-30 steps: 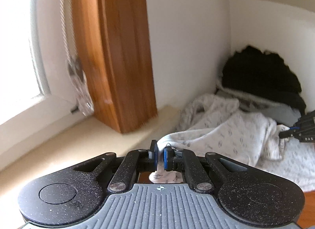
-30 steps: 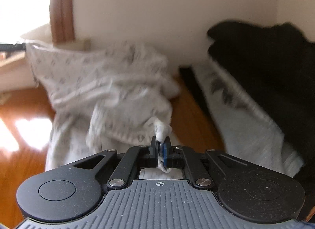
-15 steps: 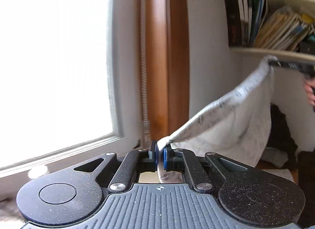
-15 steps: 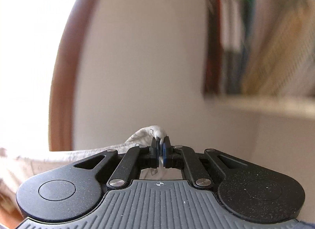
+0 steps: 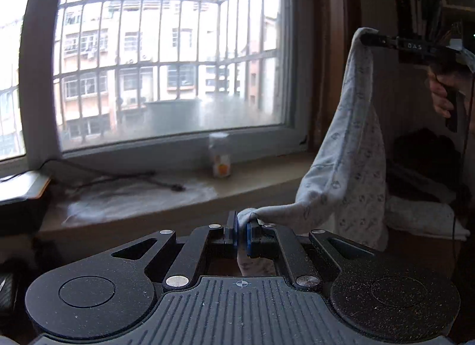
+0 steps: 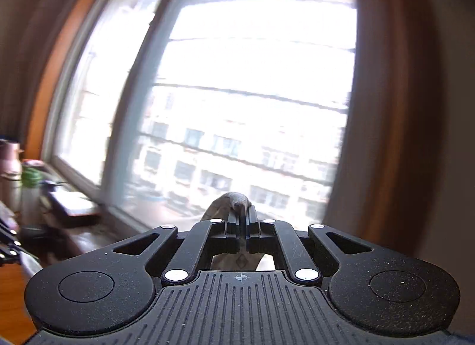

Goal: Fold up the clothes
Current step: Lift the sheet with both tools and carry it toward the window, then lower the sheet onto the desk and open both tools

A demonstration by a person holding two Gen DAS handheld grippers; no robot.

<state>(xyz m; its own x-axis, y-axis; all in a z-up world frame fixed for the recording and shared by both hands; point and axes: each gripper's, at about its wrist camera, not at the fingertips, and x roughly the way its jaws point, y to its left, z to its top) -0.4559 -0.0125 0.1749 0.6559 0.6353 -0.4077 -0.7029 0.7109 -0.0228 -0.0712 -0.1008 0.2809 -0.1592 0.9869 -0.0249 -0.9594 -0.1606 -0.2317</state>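
A pale grey patterned garment (image 5: 347, 167) hangs in the air, stretched between both grippers. My left gripper (image 5: 242, 227) is shut on one corner of it, low in the left wrist view. My right gripper (image 5: 368, 39) is shut on another corner high at the right, with a hand (image 5: 441, 97) on its handle. In the right wrist view the right gripper (image 6: 242, 213) pinches a small bunch of the garment (image 6: 236, 199) and points at a bright window. The lower hem hangs down at the right, above a table.
A barred window (image 5: 166, 57) with a sill (image 5: 178, 184) fills the left wrist view; a small bottle (image 5: 221, 155) and a cable lie on the sill. A dark heap of clothes (image 5: 424, 152) and a folded pale cloth (image 5: 421, 217) sit at the right. Bottles (image 6: 17, 167) stand at the left.
Both grippers have risen and swung toward the window, lifting the garment off the pile. It now hangs spread between them, with the right gripper much higher.
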